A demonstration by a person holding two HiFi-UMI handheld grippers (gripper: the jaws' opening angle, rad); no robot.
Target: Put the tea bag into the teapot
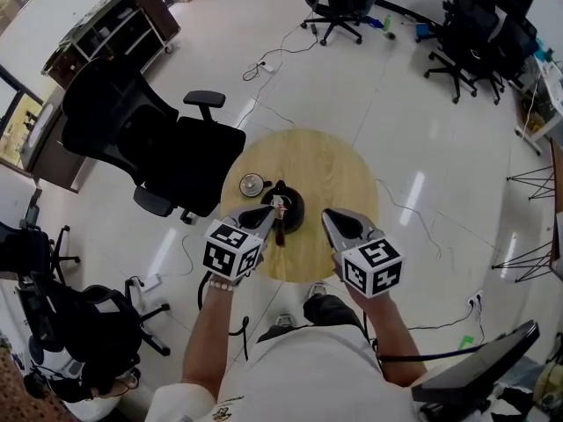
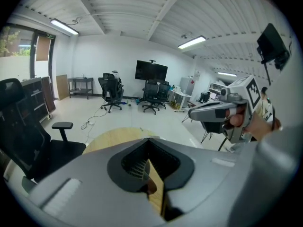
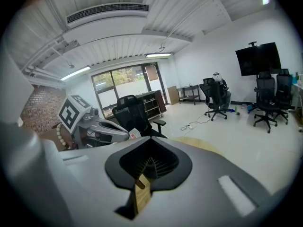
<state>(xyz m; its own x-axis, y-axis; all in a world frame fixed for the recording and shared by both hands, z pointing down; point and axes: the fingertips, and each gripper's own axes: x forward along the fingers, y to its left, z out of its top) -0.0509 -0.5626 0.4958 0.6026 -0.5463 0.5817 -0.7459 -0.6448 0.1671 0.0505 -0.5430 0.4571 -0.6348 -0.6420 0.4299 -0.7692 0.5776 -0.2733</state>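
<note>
tea bag (image 1: 280, 229) over teapot (image 1: 295, 207)

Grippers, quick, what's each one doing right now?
Left gripper: closed on the tea bag, over the teapot.
Right gripper: closed, nothing in it.

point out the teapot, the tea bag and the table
teapot (image 1: 295, 211): head view, black body
tea bag (image 1: 280, 204): head view, its white tag
table (image 1: 334, 170): head view, bare wooden top
</note>
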